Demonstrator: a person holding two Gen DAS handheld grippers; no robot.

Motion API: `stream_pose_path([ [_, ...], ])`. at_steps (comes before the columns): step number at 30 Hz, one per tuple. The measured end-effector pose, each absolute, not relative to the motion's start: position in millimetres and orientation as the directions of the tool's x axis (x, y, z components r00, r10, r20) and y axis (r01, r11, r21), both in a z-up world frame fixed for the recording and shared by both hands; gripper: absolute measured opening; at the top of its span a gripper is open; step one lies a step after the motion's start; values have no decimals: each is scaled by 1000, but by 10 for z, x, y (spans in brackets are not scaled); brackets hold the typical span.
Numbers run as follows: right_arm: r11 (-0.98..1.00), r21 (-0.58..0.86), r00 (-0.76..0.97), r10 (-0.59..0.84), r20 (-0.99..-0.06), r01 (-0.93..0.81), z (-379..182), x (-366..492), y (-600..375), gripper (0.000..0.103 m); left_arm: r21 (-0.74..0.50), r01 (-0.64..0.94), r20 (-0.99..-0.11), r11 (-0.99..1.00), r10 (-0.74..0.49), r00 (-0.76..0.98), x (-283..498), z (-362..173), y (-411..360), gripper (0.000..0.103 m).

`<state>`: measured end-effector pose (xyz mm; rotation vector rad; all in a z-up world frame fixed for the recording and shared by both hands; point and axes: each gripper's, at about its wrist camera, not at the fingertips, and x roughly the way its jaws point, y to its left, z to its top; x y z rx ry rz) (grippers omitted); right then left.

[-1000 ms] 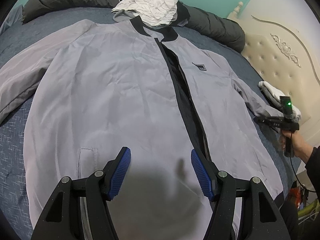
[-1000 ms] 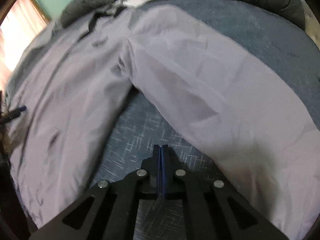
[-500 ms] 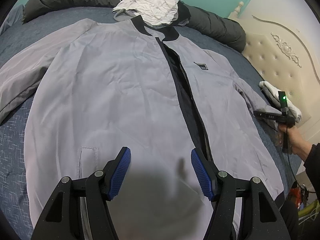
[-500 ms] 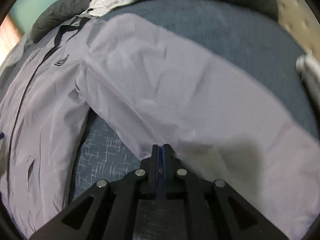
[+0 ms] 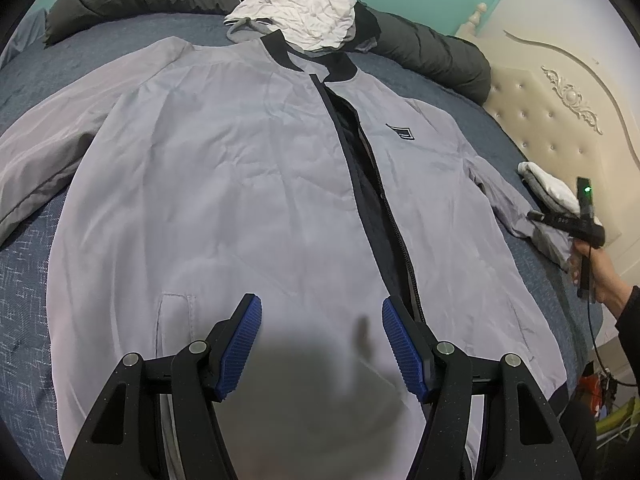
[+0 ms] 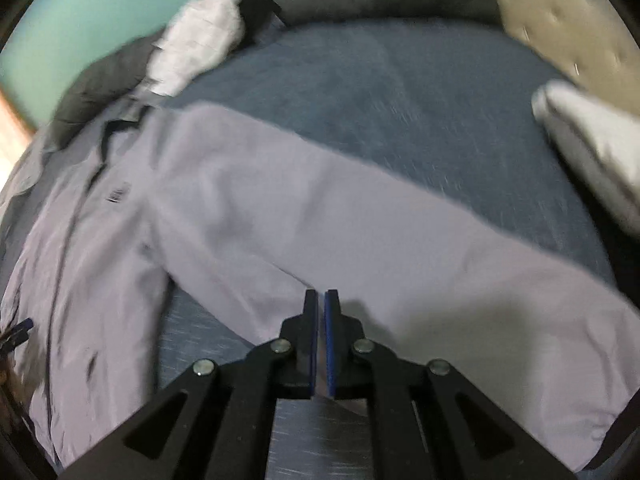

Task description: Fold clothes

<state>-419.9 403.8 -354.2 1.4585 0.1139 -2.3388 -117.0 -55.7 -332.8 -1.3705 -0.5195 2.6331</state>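
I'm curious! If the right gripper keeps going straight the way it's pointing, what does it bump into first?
Most likely the grey jacket's sleeve, which lies right ahead of the right gripper with its fingers nearly together. The picture is blurred, so the gap is hard to judge.

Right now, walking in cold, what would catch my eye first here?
A big grey jacket lies spread front-up over the blue bed, its black zip part open. At the bottom, the left gripper hangs open above its hem. On the right, the right gripper is at the sleeve's end; crumpled white clothes lie beyond the collar.
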Motion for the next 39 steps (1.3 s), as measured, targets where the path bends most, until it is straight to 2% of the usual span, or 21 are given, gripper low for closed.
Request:
stream_pose_path([
  [2, -932, 115, -338, -236, -911, 343, -3719, -4245, 4041, 3, -358, 45, -770, -933, 268, -579, -1175, -3330, -556, 67],
  [5, -926, 149, -336, -270, -902, 346, -3799, -4170, 4086, 3, -359, 44, -770, -932, 269, -579, -1173, -3339, -565, 67],
  [7, -922, 189, -321, -302, -898, 339, -3784, -4156, 4142, 3, -359, 45, -771, -932, 269, -577, -1170, -3348, -571, 67],
  [9, -927, 131, -358, -262, -896, 351, -3679, -4142, 4159, 3, -360, 46, -771, -932, 269, -577, -1171, -3350, -574, 67],
  [16, -900, 156, -418, -336, -844, 408, -3460, -4138, 4041, 3, -359, 42, -772, -933, 271, -576, -1169, -3355, -556, 67],
  [19, -889, 114, -350, -289, -891, 444, -3713, -4177, 3924, 3, -356, 41, -773, -934, 269, -574, -1165, -3356, -555, 67],
  [23, -918, 117, -372, -267, -889, 378, -3873, -4282, 3994, 0, -358, 41, -772, -933, 271, -575, -1156, -3349, -577, 67],
  [27, -940, 122, -431, -258, -865, 320, -3711, -4329, 3957, 2, -360, 42, -770, -932, 271, -578, -1149, -3345, -586, 67],
  [32, -874, 206, -426, -406, -809, 441, -3456, -4347, 3458, 2, -359, 34, -769, -933, 275, -577, -1146, -3341, -553, 67],
  [35, -841, 208, -369, -424, -827, 500, -3535, -4428, 3132, 3, -361, 36, -769, -932, 275, -577, -1154, -3339, -561, 67],
  [39, -848, 149, -340, -357, -870, 508, -3783, -4516, 3008, 3, -361, 40, -771, -932, 274, -575, -1150, -3352, -582, 67],
])
